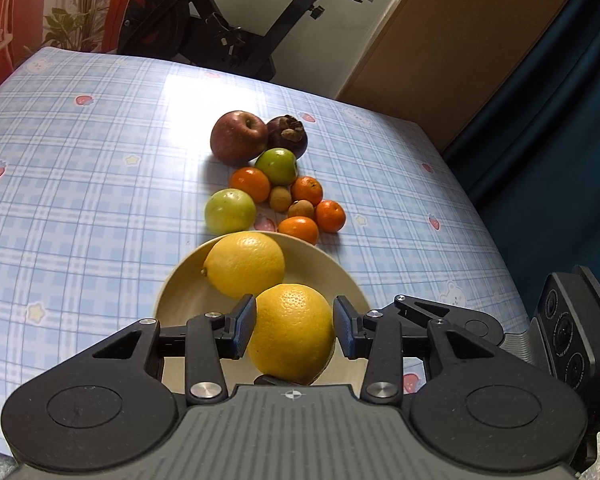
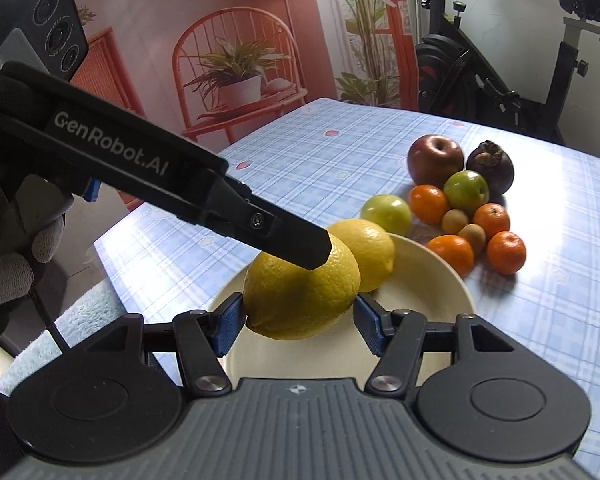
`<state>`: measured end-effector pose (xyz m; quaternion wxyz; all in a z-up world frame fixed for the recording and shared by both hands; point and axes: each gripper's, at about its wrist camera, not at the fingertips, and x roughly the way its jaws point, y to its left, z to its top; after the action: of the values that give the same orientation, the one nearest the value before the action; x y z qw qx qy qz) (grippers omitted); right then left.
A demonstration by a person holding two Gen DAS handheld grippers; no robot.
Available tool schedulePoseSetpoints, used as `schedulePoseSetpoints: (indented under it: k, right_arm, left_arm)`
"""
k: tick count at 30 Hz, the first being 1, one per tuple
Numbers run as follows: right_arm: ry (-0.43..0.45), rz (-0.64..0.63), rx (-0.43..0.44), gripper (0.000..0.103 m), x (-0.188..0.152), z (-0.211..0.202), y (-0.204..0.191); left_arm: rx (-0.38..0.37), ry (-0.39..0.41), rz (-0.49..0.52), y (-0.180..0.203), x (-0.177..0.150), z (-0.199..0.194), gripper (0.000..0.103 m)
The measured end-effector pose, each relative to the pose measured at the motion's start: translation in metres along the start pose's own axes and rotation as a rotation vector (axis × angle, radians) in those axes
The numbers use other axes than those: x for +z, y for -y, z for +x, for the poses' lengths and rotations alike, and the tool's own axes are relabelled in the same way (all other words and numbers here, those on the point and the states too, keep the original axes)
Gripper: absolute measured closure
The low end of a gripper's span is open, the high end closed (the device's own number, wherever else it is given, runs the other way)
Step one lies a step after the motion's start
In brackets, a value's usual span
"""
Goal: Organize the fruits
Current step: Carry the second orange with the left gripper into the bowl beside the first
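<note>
Two-handed on the near lemon (image 1: 292,332) over the plate (image 1: 340,272): clamps it in the right gripper (image 2: 300,320), brackets it at fruit width with the left gripper (image 1: 294,320), contact unclear, presumably to seat it beside the far lemon (image 1: 244,264), apart from the loose pile (image 1: 276,196).
</note>
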<state>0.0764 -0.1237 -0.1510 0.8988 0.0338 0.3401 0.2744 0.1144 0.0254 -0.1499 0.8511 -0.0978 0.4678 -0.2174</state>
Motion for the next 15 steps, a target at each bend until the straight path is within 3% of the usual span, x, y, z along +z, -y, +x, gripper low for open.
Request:
schedulePoseSetpoints:
  k: [7,15]
  right_arm:
    - [-0.063,0.022,0.043,0.041,-0.001,0.038,-0.001]
    - [-0.051,0.006,0.033,0.041,0.001,0.059,-0.001]
  left_arm:
    - [0.024,-0.026,-0.059,-0.033,-0.004,0.014,0.06]
    - [0.038,-0.008,-0.072,-0.047,0.0,0.02,0.06]
